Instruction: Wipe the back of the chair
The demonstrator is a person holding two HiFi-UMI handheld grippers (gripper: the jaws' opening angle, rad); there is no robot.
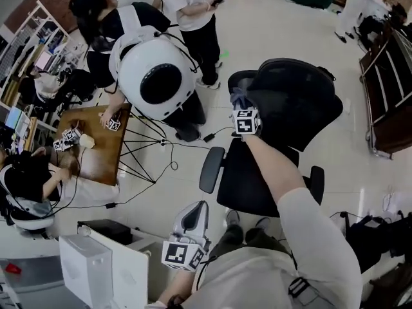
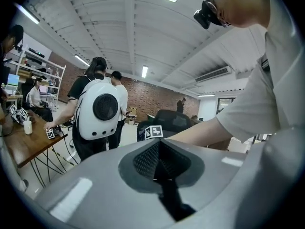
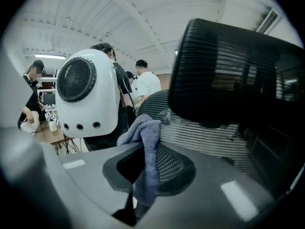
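Your right gripper [image 3: 143,159] grips the blue cloth [image 3: 144,132] beside the chair back [image 1: 296,102]. Your left gripper [image 2: 159,151] sits closed, empty.

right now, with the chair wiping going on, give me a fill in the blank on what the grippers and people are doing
1. The right gripper is shut on a blue-grey ____.
2. It is raised to the back of a black office ____.
3. The left gripper hangs low, its jaws ____ with nothing between them.
4. A person by the wooden table wears a white ____.

Missing words: cloth; chair; shut; backpack
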